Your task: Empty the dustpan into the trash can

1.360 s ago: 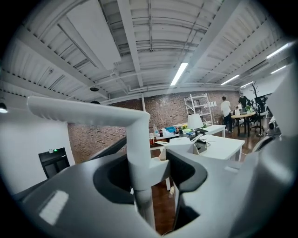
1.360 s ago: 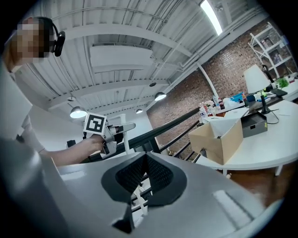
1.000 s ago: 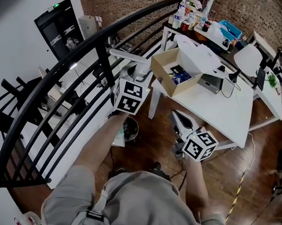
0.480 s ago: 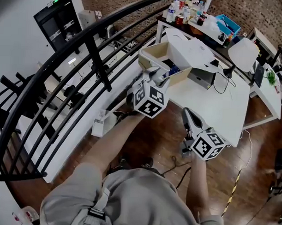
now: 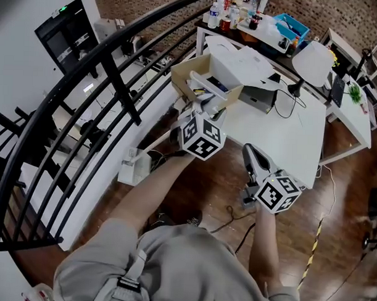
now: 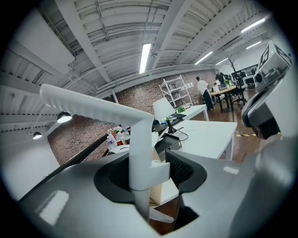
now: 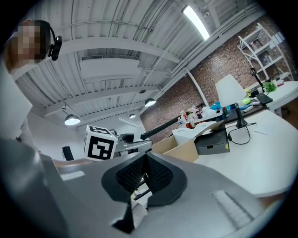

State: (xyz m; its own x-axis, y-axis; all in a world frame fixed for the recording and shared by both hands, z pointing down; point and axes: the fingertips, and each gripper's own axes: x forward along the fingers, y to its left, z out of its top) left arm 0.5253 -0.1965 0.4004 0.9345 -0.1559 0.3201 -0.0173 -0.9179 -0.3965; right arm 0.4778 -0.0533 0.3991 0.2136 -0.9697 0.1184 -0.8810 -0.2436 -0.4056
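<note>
**As the left gripper [image 6: 148, 173] clamps its stem, the dustpan [image 6: 93, 104] hangs over the cardboard box [image 5: 182, 80]**

Ribbed black pads [image 6: 182, 168] of the left gripper press on a plain white stem, the only part of the dustpan that can be made out. That stem stands upright between the jaws. From its top a long, flat white bar runs up and to the left in the left gripper view. In the head view the bar lies crosswise just ahead of the jaws, above the open cardboard box at the corner of the white table [image 5: 281, 141]. The right gripper [image 7: 142, 179], lower and nearer the person, has its jaws pressed together with nothing clearly between them.

One second earlier the left gripper, with the same grip, was beside the black railing [image 5: 111, 73], with a trash can showing under the forearm. It has since come across to the table, and the trash can is out of sight.
</note>
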